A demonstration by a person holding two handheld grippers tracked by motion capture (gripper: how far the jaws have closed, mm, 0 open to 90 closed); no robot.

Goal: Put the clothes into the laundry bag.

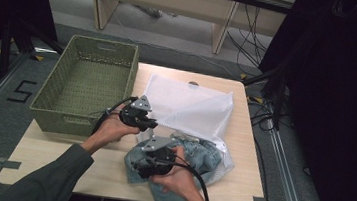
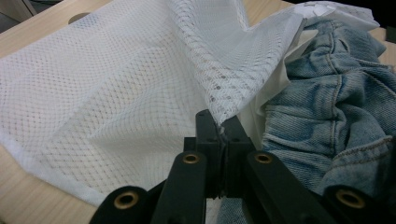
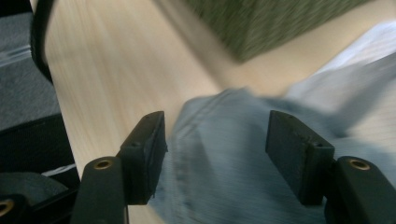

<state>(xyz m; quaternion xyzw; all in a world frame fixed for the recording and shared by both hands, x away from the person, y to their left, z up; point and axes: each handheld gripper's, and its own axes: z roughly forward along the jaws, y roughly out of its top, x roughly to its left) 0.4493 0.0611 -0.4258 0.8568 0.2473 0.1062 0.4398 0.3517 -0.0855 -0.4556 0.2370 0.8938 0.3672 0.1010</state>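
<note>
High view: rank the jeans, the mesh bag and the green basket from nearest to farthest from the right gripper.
1. The jeans: directly under the right gripper, at the table's near edge.
2. The mesh bag: just beyond the jeans, spread over the middle of the table, its edge pinched by the left gripper.
3. The green basket: farthest, at the table's far left.

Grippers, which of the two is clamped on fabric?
The left gripper: shut on the white mesh laundry bag. The right gripper is open above the jeans.

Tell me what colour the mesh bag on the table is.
White, with a fine net weave; the mesh bag shows best in the left gripper view.
</note>
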